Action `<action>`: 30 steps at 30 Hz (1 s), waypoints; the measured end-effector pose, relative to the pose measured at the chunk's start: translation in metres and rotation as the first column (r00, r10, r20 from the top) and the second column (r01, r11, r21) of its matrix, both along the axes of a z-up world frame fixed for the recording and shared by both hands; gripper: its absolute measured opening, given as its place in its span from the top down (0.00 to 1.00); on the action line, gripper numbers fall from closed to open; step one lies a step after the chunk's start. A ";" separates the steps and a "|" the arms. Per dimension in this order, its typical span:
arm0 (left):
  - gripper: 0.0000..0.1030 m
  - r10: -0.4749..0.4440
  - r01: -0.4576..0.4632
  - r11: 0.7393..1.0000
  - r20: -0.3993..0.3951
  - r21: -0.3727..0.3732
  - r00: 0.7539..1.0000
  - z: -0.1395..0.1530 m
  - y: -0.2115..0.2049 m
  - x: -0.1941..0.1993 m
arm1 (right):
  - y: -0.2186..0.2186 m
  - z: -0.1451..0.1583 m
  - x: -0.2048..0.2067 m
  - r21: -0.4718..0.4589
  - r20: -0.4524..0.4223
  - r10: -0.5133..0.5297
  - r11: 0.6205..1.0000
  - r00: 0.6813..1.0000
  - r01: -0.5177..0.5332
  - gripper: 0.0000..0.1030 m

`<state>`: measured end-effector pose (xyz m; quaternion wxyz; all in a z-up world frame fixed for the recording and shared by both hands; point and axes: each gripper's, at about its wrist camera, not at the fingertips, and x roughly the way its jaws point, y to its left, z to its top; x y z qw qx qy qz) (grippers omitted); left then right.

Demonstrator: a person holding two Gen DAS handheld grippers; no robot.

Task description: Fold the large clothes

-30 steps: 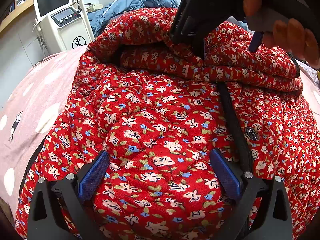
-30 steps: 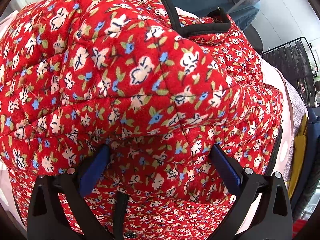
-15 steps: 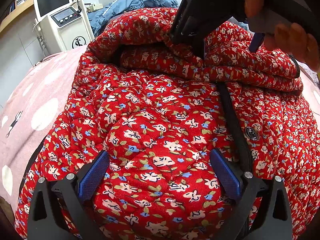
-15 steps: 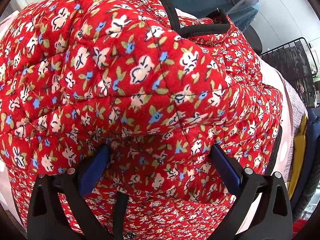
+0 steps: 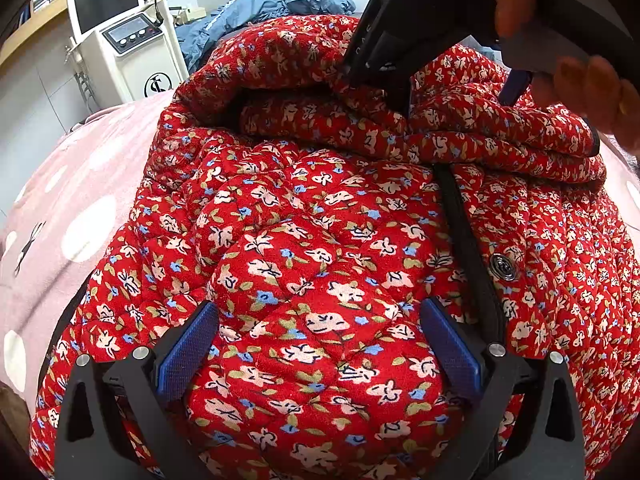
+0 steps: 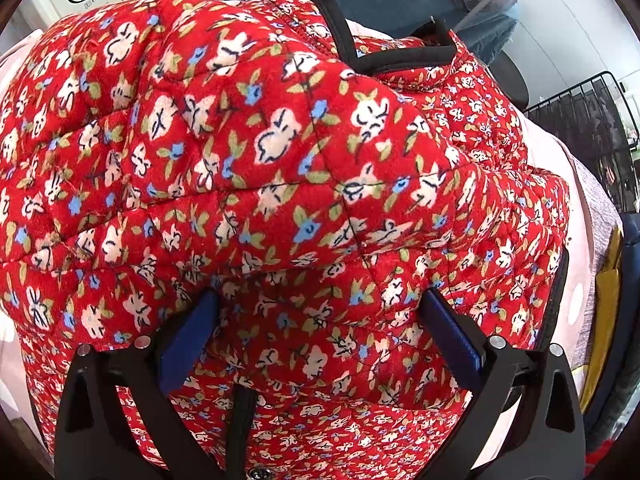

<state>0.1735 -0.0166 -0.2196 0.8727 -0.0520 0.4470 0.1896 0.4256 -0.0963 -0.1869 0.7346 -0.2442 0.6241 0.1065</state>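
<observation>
Red floral quilted jacket (image 5: 320,248) spread on pink polka-dot bed cover (image 5: 80,184), upper part folded over toward the middle. Left gripper (image 5: 320,344) spread wide, blue pads (image 5: 186,350) either side of a padded bulge of jacket, pressing into fabric without pinching. Right gripper (image 6: 320,340) likewise spread, pads (image 6: 188,338) flanking a raised fold of jacket (image 6: 280,160); seen from the left wrist, right gripper (image 5: 384,60) planted on the folded layer. Black zipper band (image 5: 468,248) and metal snap (image 5: 503,267) exposed right of centre. White machine (image 5: 132,48) and blue garment (image 5: 264,8) behind the bed.
</observation>
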 end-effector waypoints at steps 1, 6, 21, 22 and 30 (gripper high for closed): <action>0.05 0.000 0.000 1.000 0.000 0.000 1.000 0.000 0.000 0.001 | 0.001 0.001 0.000 -0.006 -0.004 0.000 1.000 1.000 0.000 0.04; 0.05 0.000 0.000 1.000 0.000 0.000 1.000 0.000 0.000 0.001 | -0.006 -0.004 0.007 -0.003 -0.032 -0.006 1.000 0.999 0.006 0.04; 0.05 0.000 0.000 1.000 0.000 0.000 1.000 0.000 0.000 0.000 | 0.000 -0.022 0.041 -0.002 -0.098 0.018 1.000 0.995 -0.018 0.04; 0.05 0.000 0.000 1.000 0.000 0.000 1.000 0.000 0.000 0.000 | 0.003 -0.023 0.041 -0.004 -0.106 0.017 1.000 0.994 -0.017 0.04; 0.05 0.001 -0.001 1.000 0.000 -0.001 1.000 0.000 0.000 0.001 | 0.009 -0.037 0.072 0.001 -0.140 0.030 1.000 0.990 -0.030 0.04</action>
